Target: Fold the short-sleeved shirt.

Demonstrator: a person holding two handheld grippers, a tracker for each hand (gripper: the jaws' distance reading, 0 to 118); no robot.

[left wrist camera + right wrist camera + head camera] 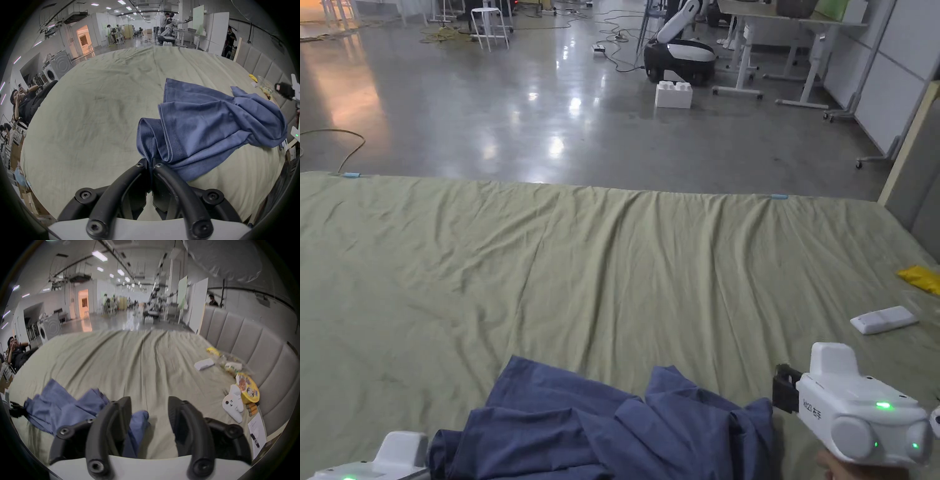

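Wrinkled green-sheeted bed (650, 250) under a crumpled blue shirt (612, 425), white remote (884, 320), yellow packet (922, 278).

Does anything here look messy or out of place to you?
Yes. The blue shirt lies crumpled in a heap near the bed's edge, not spread flat. The left gripper pinches one bunched edge. Snack packets and a white remote clutter the side by the headboard.

Left tongs (150, 164) pinched together on cloth; right tongs (149, 404) spread wide.
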